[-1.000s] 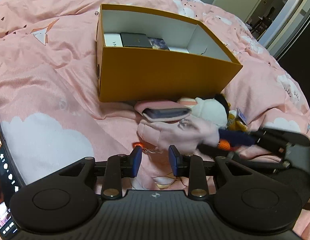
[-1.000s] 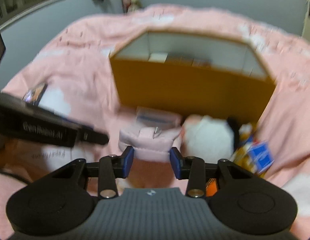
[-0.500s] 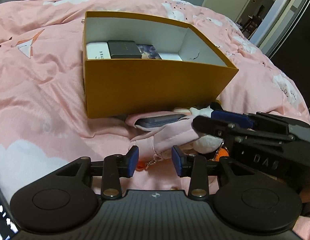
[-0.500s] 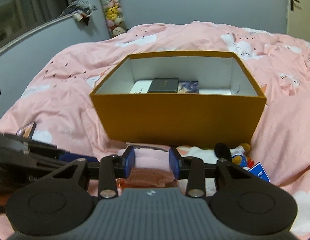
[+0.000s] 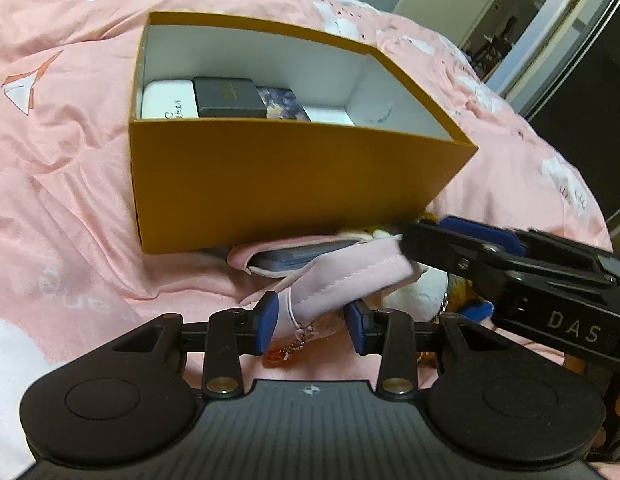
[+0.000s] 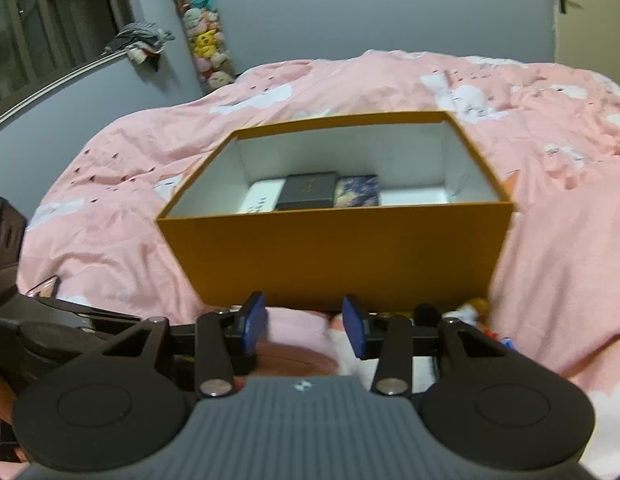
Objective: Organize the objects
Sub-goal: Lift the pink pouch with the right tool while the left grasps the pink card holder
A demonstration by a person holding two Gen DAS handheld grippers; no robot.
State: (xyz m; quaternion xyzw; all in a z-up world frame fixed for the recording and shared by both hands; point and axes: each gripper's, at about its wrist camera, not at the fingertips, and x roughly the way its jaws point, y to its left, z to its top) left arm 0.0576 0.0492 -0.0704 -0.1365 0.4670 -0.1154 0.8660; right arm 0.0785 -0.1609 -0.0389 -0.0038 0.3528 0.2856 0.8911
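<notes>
Holding three small boxes, the orange box (image 5: 294, 176) sits open.

Dim warm indoor light, fisheye bending at edges, right view blurred

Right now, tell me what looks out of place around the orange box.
The pink pouch lies outside the orange box, on the pink bedspread against its front wall, with a dark flat item poking from its open mouth. A white plush toy is wedged beside it. Inside, the small boxes sit tidily.
</notes>
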